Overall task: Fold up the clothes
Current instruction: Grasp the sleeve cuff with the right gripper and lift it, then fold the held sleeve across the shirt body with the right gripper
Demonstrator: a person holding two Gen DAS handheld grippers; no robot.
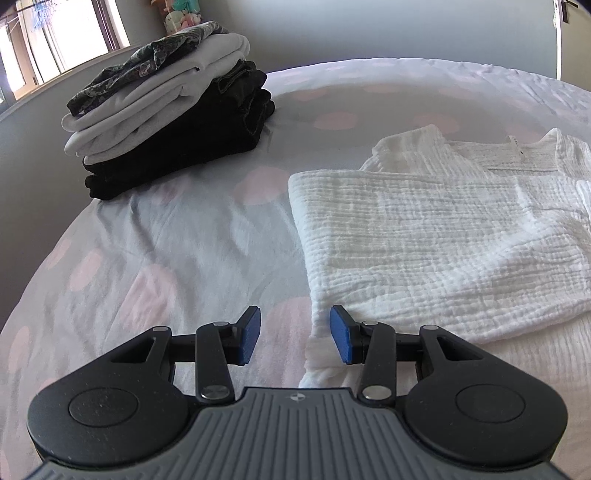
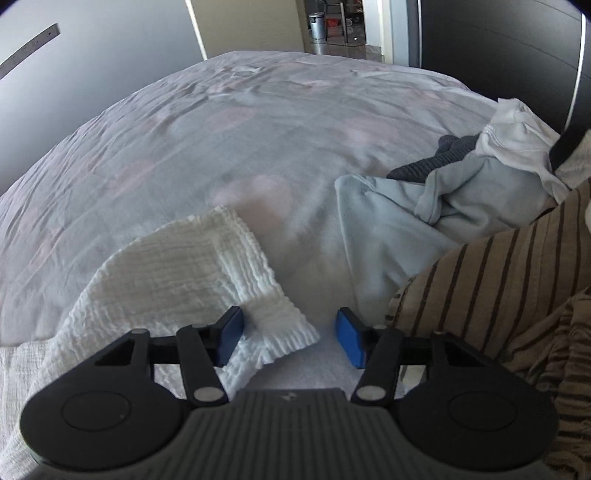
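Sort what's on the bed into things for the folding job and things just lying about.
For the job: white crinkled top; folded stack; unfolded pile; left gripper; right gripper.
Lying about: plush toys; bin.

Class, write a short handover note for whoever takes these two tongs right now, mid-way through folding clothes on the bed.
Left tongs: open, empty, at the near left corner of the white crinkled top.
Right tongs: open, pads astride the top's sleeve end, not pinching.
Done: folded stack at far left of the bed.
Left: finish folding the top, then the unfolded pile on the right.
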